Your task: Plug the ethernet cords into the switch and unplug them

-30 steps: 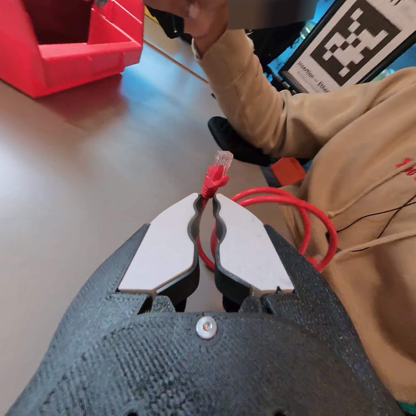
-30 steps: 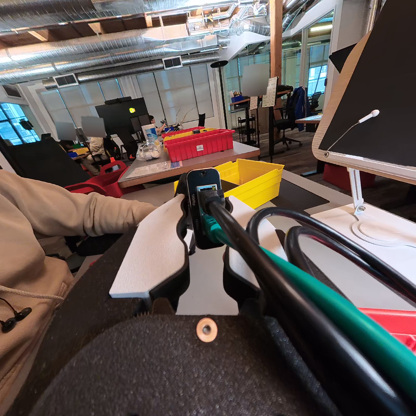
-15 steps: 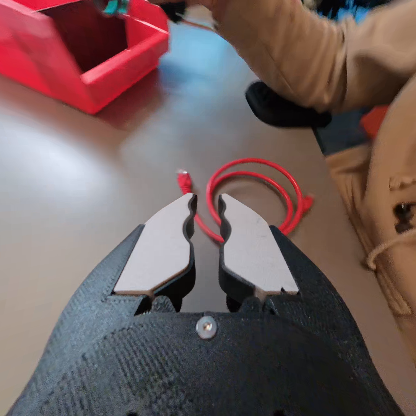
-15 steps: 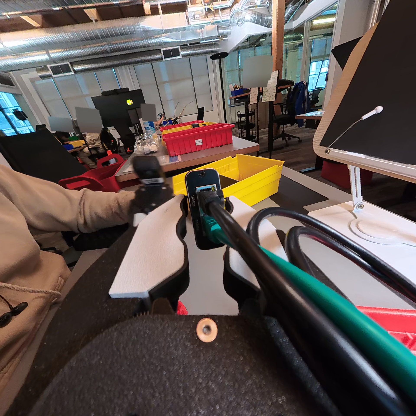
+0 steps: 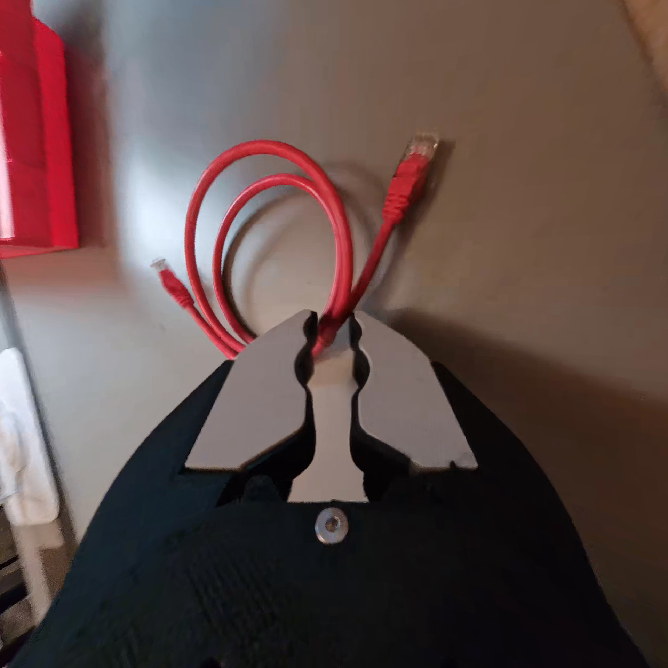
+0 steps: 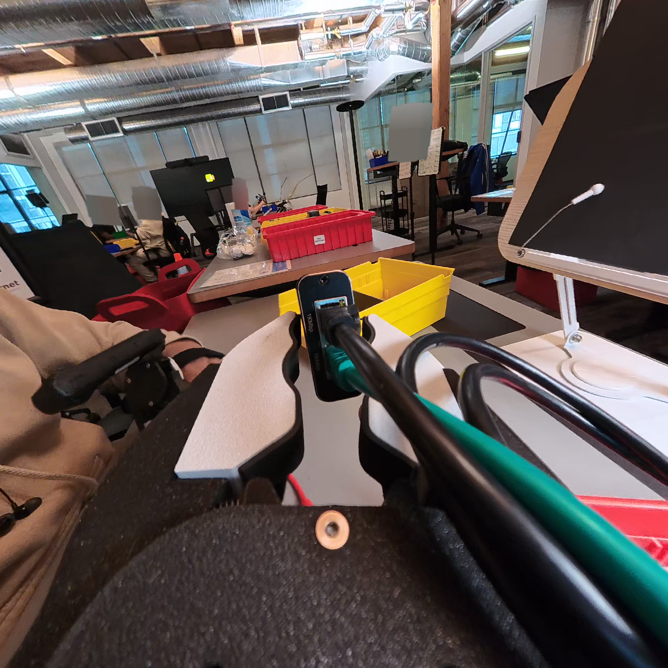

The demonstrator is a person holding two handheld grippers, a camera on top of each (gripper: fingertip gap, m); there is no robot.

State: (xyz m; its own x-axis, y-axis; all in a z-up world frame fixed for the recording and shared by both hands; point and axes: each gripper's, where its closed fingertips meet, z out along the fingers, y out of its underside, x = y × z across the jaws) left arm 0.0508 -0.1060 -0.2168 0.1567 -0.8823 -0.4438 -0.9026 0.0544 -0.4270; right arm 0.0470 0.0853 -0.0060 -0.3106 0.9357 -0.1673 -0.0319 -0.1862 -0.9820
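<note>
A red ethernet cord [image 5: 267, 145] lies coiled on the grey-brown table [image 5: 506, 180], with one plug [image 5: 415, 170] at the right and one [image 5: 170, 285] at the left. My left gripper [image 5: 330, 318] points down over it. Its jaws stand a little apart, wider than the cord that runs between the tips. My right gripper [image 6: 330, 320] is shut on a small black switch [image 6: 325, 285], held upright off the table. A black cord [image 6: 361, 358] is plugged into its upper port and a green cord [image 6: 506, 470] into the lower one.
A red bin [image 5: 32, 144] stands at the table's left side in the left wrist view. A yellow bin [image 6: 408, 289] sits beyond the switch. A white stand with a black board [image 6: 596, 180] is at the right. The person's beige sleeve [image 6: 43, 347] is at the left.
My left gripper let go of the red cord's plug, which it held up a second ago. The cord now lies on the table and the gripper tilts down over it. The right gripper holds still.
</note>
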